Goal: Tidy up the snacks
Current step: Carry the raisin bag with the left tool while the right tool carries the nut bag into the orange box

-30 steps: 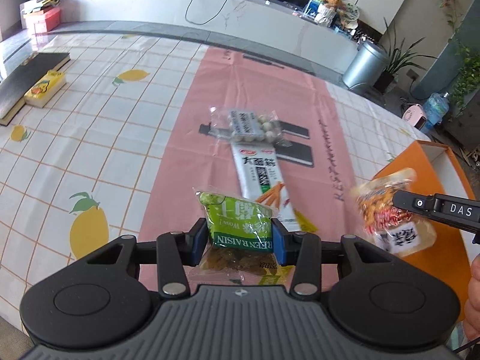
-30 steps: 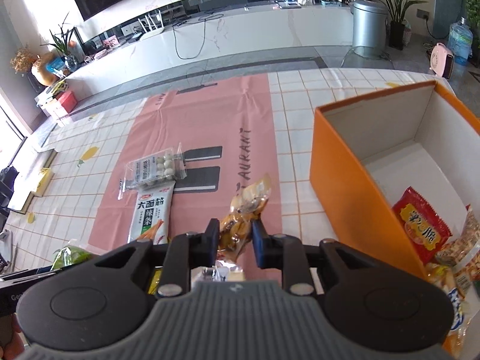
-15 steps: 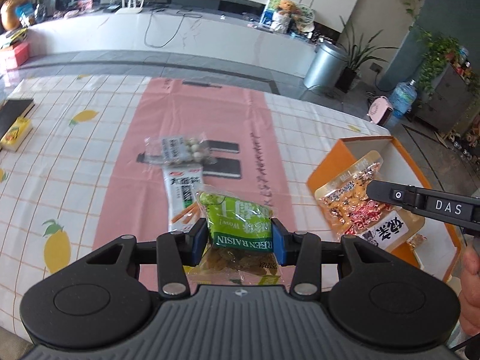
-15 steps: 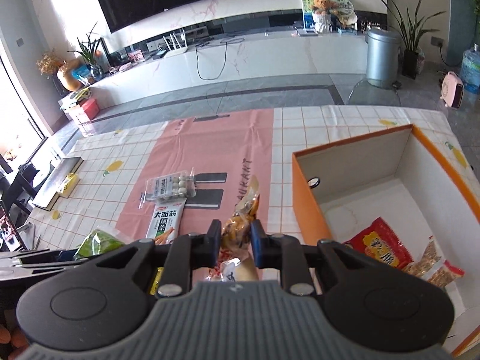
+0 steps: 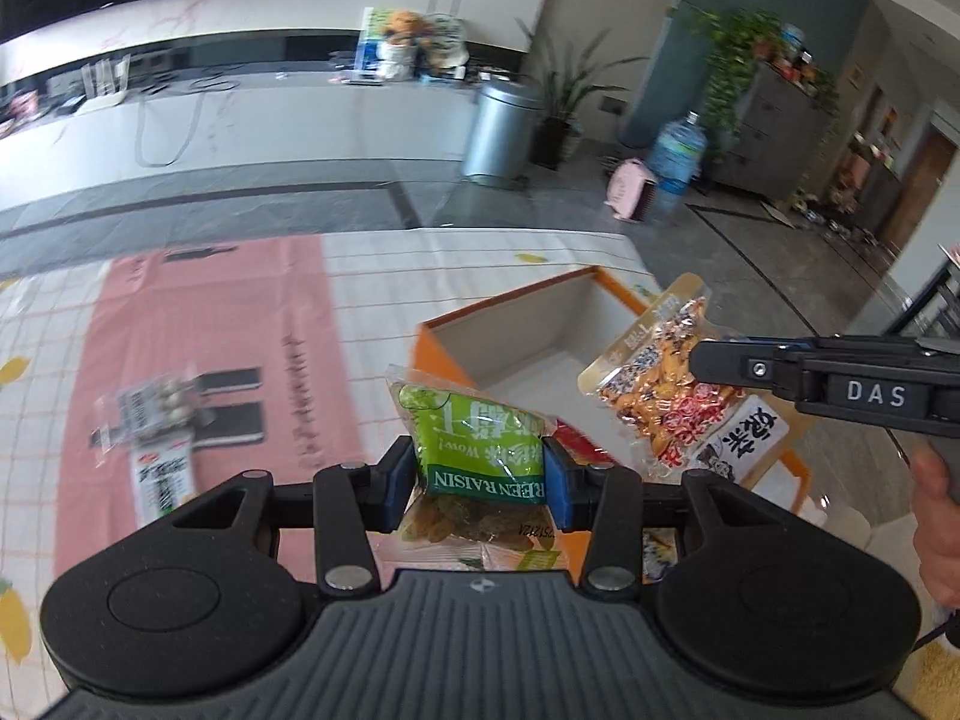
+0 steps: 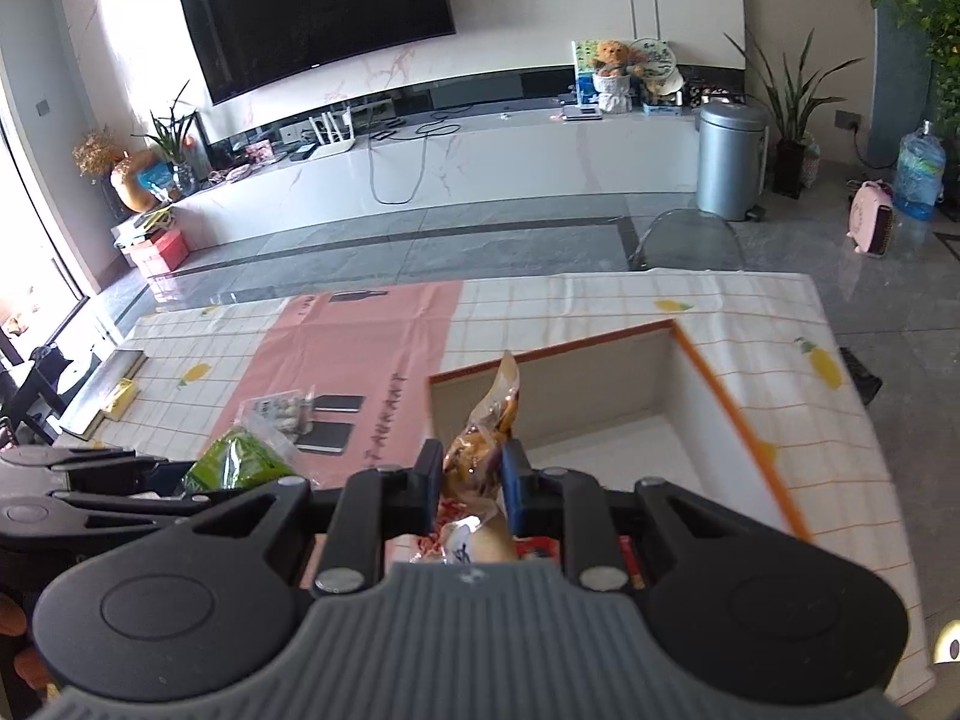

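Note:
My left gripper (image 5: pixel 477 468) is shut on a green raisin packet (image 5: pixel 480 438), held in the air just left of the orange box (image 5: pixel 456 330). My right gripper (image 6: pixel 471 471) is shut on a clear packet of orange-brown snacks (image 6: pixel 489 420), hanging over the near part of the orange box (image 6: pixel 552 354). In the left wrist view that snack packet (image 5: pixel 654 396) hangs from the right gripper (image 5: pixel 699 360) above the box's right side. The right wrist view shows the left gripper (image 6: pixel 174 474) with the green packet (image 6: pixel 240 465) at lower left. A red packet lies inside the box, mostly hidden.
On the pink runner (image 5: pixel 198 312) lie a clear packet of small eggs (image 5: pixel 156 402) and a white stick-snack packet (image 5: pixel 162 474). A yellow box (image 6: pixel 120 396) and a dark book sit at the table's far left edge. A hand (image 5: pixel 936 516) grips the right tool.
Both grippers have risen and swung right with their packets, from above the pink runner to the orange box. The box now fills the middle of both views.

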A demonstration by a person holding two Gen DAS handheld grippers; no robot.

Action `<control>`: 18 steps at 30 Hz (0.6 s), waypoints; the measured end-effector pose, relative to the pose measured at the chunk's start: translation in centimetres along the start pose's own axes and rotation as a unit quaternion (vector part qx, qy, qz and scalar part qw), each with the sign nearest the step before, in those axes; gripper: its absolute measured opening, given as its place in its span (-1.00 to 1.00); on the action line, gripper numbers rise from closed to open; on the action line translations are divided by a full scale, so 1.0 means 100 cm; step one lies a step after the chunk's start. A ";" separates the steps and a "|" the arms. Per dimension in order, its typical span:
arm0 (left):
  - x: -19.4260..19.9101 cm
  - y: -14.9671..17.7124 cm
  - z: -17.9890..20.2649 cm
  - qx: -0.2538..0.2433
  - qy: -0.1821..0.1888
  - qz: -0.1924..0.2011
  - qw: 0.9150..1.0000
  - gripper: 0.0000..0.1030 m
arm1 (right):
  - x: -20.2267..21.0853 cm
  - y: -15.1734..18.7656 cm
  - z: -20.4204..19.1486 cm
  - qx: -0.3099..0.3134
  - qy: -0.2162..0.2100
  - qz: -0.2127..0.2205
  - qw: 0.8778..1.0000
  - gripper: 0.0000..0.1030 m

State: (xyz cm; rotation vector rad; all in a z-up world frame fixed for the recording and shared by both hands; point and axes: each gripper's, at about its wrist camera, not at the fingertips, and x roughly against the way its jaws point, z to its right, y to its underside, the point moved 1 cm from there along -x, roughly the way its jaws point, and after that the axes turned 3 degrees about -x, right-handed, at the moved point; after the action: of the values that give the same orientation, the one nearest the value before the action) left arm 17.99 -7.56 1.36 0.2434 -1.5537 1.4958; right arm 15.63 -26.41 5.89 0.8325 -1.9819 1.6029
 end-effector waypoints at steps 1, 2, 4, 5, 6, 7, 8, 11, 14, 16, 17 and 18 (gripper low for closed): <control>-0.007 -0.005 0.009 -0.013 0.004 -0.002 1.000 -0.04 | 0.001 -0.001 0.009 0.002 0.003 -0.002 1.000 -0.67; -0.014 -0.009 0.017 -0.026 0.008 -0.005 1.000 -0.04 | 0.000 -0.001 0.017 0.004 0.007 -0.004 1.000 -0.67; -0.030 -0.017 0.031 -0.051 0.017 -0.015 0.998 -0.04 | -0.002 -0.002 0.032 0.008 0.012 -0.009 1.000 -0.67; -0.039 -0.019 0.038 -0.064 0.021 -0.023 0.998 -0.04 | -0.005 -0.002 0.040 0.008 0.012 -0.013 1.000 -0.67; -0.048 -0.022 0.044 -0.076 0.025 -0.029 0.996 -0.04 | -0.008 -0.002 0.048 0.006 0.012 -0.018 1.000 -0.67; -0.056 -0.024 0.050 -0.089 0.027 -0.036 0.995 -0.04 | -0.013 -0.002 0.055 0.004 0.011 -0.023 1.000 -0.67; -0.065 -0.026 0.055 -0.101 0.028 -0.042 0.994 -0.04 | -0.016 -0.002 0.061 0.003 0.010 -0.026 1.000 -0.67; -0.090 -0.028 0.067 -0.143 0.027 -0.060 0.988 -0.04 | -0.033 -0.002 0.075 0.004 0.010 -0.032 0.999 -0.67; -0.117 -0.030 0.072 -0.177 0.027 -0.086 0.980 -0.04 | -0.054 -0.002 0.087 -0.001 0.007 -0.044 0.999 -0.67; -0.134 -0.030 0.071 -0.197 0.024 -0.104 0.975 -0.04 | -0.073 -0.002 0.095 -0.003 0.005 -0.055 0.998 -0.67; -0.142 -0.030 0.069 -0.205 0.021 -0.114 0.972 -0.04 | -0.080 -0.002 0.098 -0.002 0.004 -0.060 0.998 -0.67; -0.149 -0.030 0.069 -0.213 0.017 -0.125 0.969 -0.04 | -0.089 -0.001 0.101 0.000 0.003 -0.065 0.998 -0.67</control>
State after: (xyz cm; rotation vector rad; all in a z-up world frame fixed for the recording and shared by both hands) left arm 24.90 -20.86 -6.01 0.1526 -1.7041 0.9401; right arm 22.28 -34.78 -2.27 0.9360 -1.8833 1.5300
